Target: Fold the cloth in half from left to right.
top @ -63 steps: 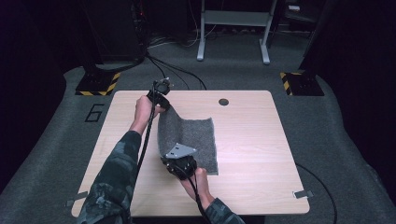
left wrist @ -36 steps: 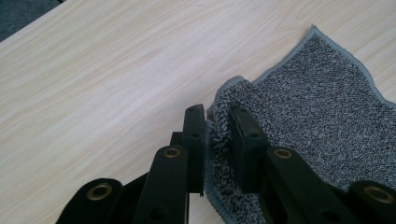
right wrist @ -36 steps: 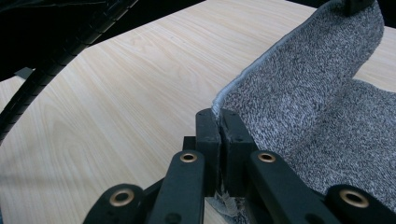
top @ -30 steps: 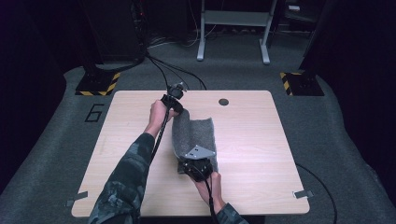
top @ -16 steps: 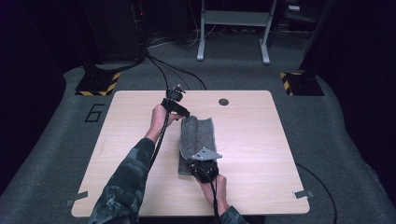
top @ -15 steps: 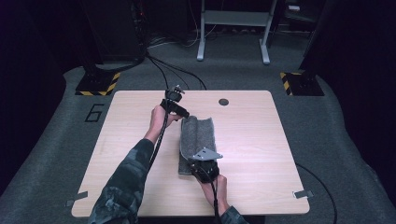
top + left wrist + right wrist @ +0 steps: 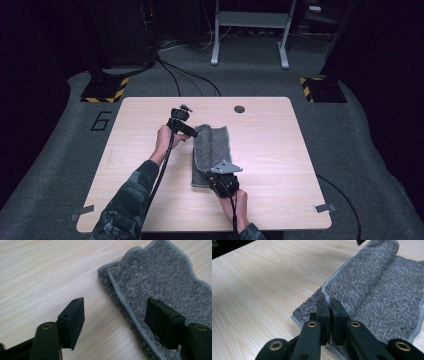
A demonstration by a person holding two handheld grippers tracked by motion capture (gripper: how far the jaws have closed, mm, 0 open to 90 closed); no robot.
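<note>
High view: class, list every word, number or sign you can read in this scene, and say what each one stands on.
"6" – a dark numeral marked on the grey floor mat, left of the wooden table.
No other text can be read; the yellow-and-black hazard stripes on the stand base carry no words.

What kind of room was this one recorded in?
Probably a lab or recording studio, not a home: a bare wooden table on grey carpet marked with a 6, hazard-striped stand feet, and cables across the floor.
</note>
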